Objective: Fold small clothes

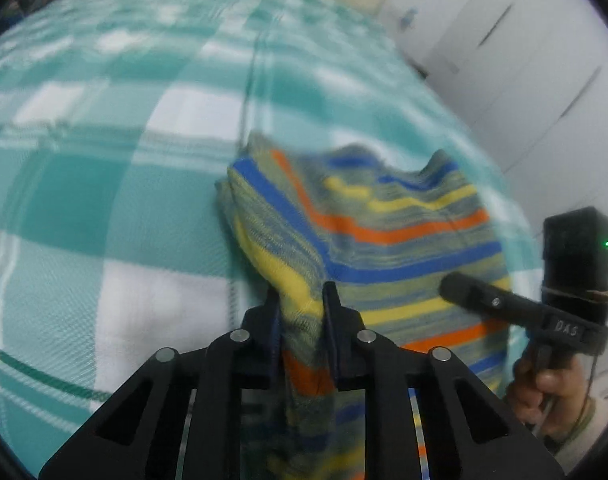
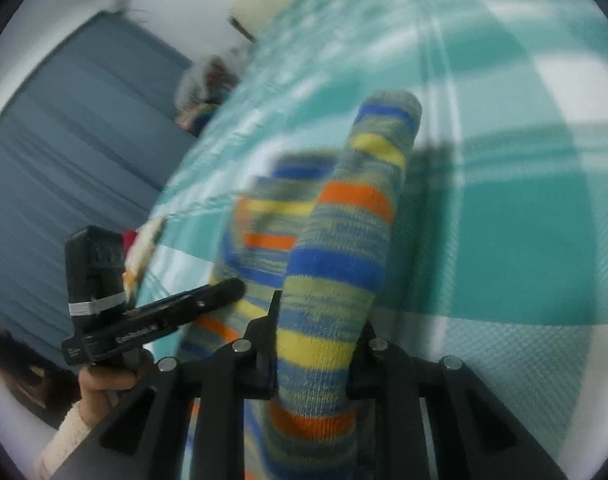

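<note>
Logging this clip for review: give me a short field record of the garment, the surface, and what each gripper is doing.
garment: striped knit garment, blue, orange, yellow bands; exact type unclear
surface: teal and white checked bedcover
left gripper: shut on a bunched fold of the garment
right gripper: shut on a tube-like part of it
garment state: crumpled, not yet folded flat
image quality: motion blur in both views

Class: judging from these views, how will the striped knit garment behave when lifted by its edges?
Probably floppy: the striped knit garment bunches and folds between the left tongs. Likely light, as the right tongs carry one limp fold. It should sag rather than hold shape.
</note>
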`<state>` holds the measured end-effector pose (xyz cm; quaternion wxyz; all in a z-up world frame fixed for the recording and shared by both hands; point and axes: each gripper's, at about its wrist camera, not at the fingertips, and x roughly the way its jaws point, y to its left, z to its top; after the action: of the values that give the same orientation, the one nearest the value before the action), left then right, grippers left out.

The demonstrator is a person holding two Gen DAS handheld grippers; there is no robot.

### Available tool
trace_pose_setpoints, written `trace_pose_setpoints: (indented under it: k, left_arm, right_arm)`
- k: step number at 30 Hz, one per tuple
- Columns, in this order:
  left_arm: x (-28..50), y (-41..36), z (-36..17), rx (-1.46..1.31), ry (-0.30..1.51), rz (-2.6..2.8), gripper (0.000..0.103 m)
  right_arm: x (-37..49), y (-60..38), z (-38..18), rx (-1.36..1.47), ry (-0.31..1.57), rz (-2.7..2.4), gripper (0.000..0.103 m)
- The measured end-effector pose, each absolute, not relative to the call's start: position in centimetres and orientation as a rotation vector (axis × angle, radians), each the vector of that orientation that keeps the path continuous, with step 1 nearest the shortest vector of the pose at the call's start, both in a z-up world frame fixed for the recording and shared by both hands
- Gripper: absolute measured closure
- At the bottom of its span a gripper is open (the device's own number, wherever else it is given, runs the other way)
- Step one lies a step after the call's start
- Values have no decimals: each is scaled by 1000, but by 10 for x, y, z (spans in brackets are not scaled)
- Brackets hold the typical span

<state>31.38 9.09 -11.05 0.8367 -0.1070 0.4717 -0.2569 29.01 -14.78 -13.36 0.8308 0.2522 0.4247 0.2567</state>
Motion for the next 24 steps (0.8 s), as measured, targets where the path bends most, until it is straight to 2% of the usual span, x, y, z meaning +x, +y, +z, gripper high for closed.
trace_pose_setpoints:
  k: [5, 7, 8, 9, 10, 11, 12, 16, 17, 18, 20, 24]
  left_arm:
    - [295, 76, -49, -232, 862, -599, 86]
    - [295, 56, -40, -185, 826, -577, 80]
    - [297, 48, -45, -172, 829, -559, 63]
    - [298, 40, -55, -146, 844, -526, 35]
    - [298, 32, -68, -102, 864, -461, 27]
    - [295, 31, -81, -62, 871, -402, 25]
    - [286, 28, -95, -9, 876, -341, 25]
    - [228, 34, -104, 98, 802, -248, 23]
    - [217, 36, -99, 119, 777, -233, 20]
    - [200, 34, -90, 143, 743, -214, 11]
    - [174, 34, -71, 167, 670, -182, 0]
    - [136, 20, -30, 204, 590, -152, 0]
  right_arm:
    - [277, -164, -72, 493, 784, 586, 81]
    - [280, -185, -63, 497, 764, 560, 81]
    - [285, -200, -64, 499, 764, 525, 79]
    - [288, -213, -70, 500, 777, 491, 77]
    - [290, -226, -78, 479, 804, 432, 64]
    - [289, -240, -87, 417, 835, 317, 39]
    - [282, -251, -94, 349, 857, 219, 29]
    - [228, -278, -99, 144, 865, 46, 23]
    - [216, -279, -96, 118, 861, 30, 18]
    - [202, -277, -92, 81, 857, 13, 16]
    - [178, -263, -83, 16, 850, -19, 7]
    - [121, -242, -54, 4, 780, 50, 5]
